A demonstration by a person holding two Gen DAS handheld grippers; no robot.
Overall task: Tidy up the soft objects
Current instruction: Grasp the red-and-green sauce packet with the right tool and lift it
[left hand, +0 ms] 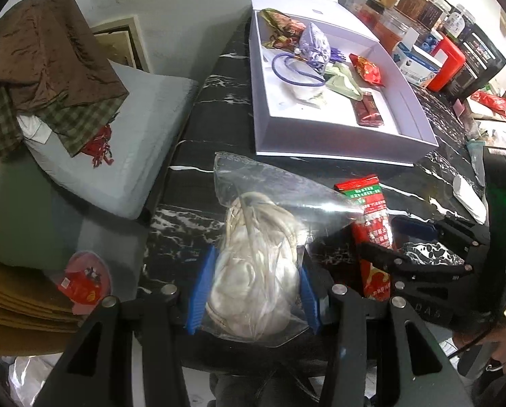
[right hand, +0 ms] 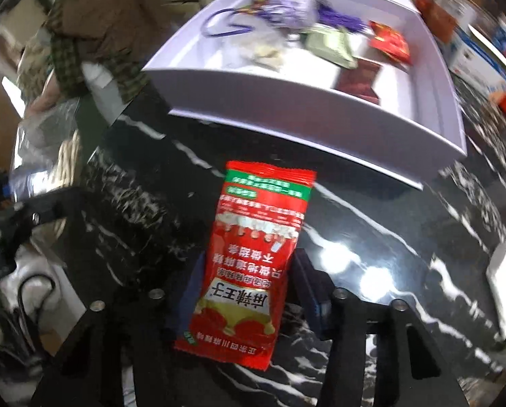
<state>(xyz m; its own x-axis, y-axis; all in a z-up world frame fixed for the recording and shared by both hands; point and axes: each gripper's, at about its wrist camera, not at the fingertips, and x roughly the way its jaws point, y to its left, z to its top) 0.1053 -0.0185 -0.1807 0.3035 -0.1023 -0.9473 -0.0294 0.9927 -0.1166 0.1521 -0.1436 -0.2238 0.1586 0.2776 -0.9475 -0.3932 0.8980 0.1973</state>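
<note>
Left wrist view: the left gripper (left hand: 253,291) has its blue pads pressed against both sides of a clear bag (left hand: 256,254) stuffed with something pale and cushiony, pinching it above the black marble table (left hand: 202,118). I'd guess the bag is light and slippery, and it will squash; gripping the full middle, as now, looks safer than the loose film at the top. Off to the side, the right gripper (left hand: 405,247) holds a red packet (left hand: 373,224).

Right wrist view, blurred, shows the right gripper (right hand: 244,291) closed on that packet (right hand: 253,254) at its lower half; it is thin, crinkly and limp, so it may droop. Ahead sits the white box (right hand: 286,108) already holding purple, green and red soft packs. Only the left view shows the couch pile and jars.
</note>
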